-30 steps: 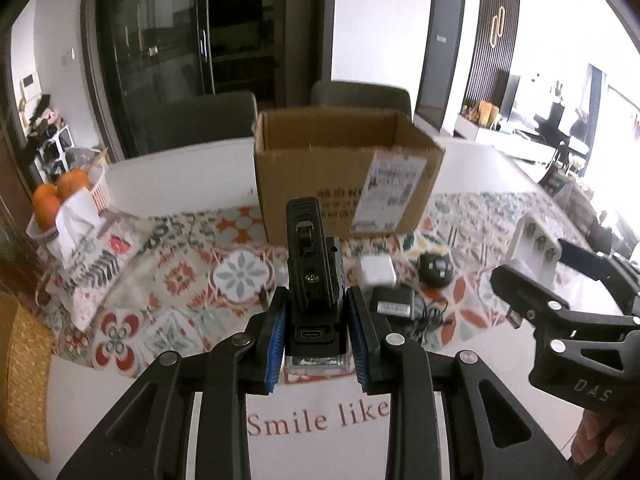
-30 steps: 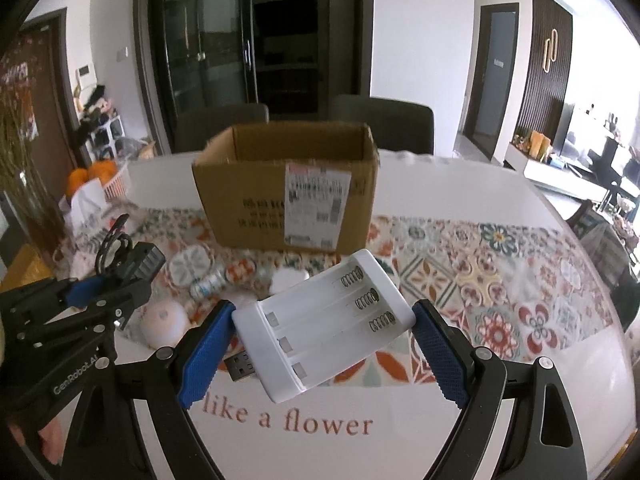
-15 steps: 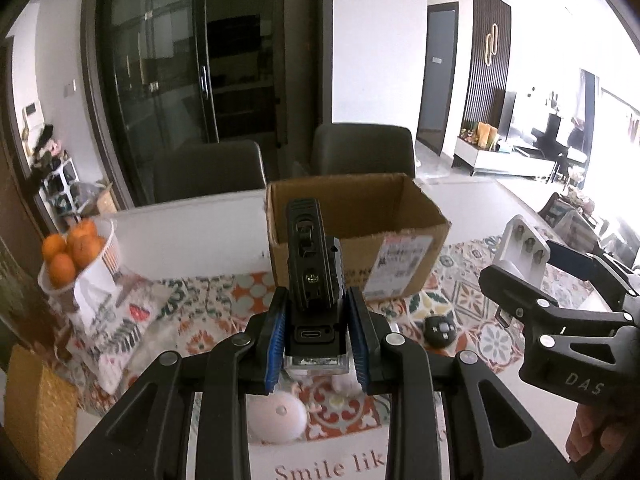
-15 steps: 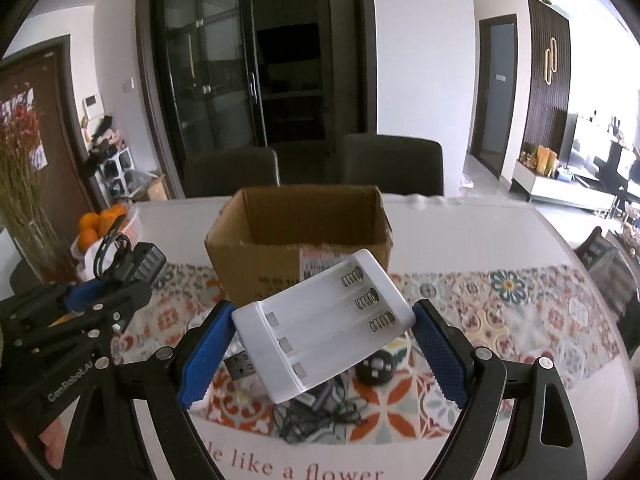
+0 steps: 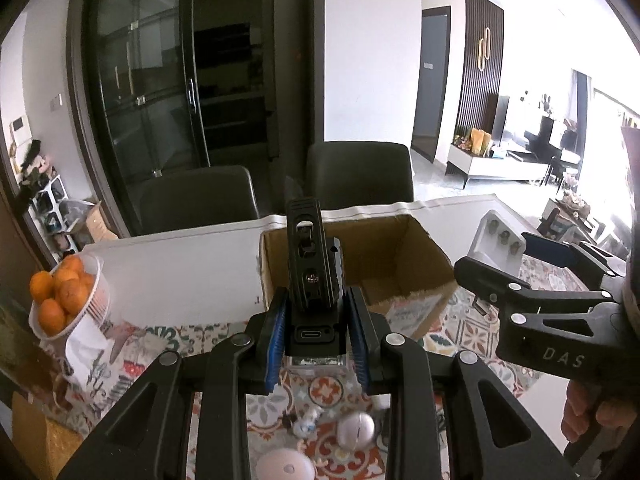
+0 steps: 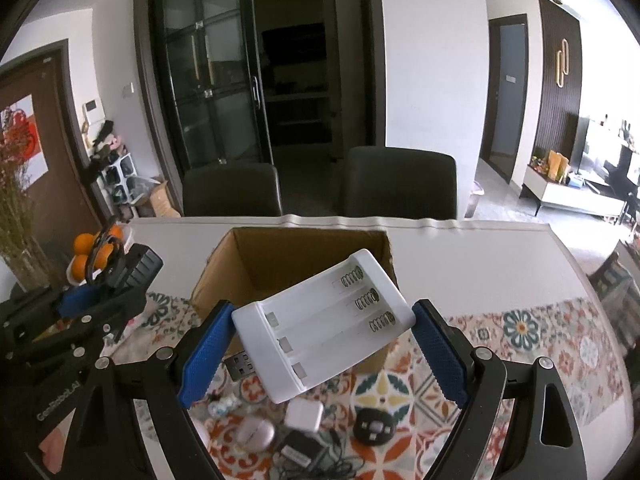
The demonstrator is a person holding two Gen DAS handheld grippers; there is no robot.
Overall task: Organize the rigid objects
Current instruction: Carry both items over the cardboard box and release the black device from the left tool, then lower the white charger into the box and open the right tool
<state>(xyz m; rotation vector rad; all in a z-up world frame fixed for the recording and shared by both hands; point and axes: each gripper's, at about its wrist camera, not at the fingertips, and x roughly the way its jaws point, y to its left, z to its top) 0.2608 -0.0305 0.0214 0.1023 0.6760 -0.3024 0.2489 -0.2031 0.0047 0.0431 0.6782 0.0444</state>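
Note:
My left gripper (image 5: 316,330) is shut on a black device with a USB-C port (image 5: 312,280), held upright just before the open cardboard box (image 5: 400,256). In the right wrist view that device (image 6: 132,268) and the left gripper (image 6: 86,300) show at the left. My right gripper (image 6: 320,350) is shut on a white battery charger (image 6: 324,320) with three empty slots, held tilted over the near rim of the box (image 6: 280,260). From the left wrist view the charger (image 5: 496,236) sits at the right, beside the box.
On the patterned runner below lie a white adapter (image 6: 304,416), a black key fob (image 6: 374,426), a black charger with cable (image 6: 300,452) and a round white case (image 6: 256,432). A basket of oranges (image 5: 64,296) stands at the left. Two dark chairs (image 6: 400,184) stand behind the table.
Both grippers have risen and moved toward the box with their objects still held. The box's open inside has come into view beneath them.

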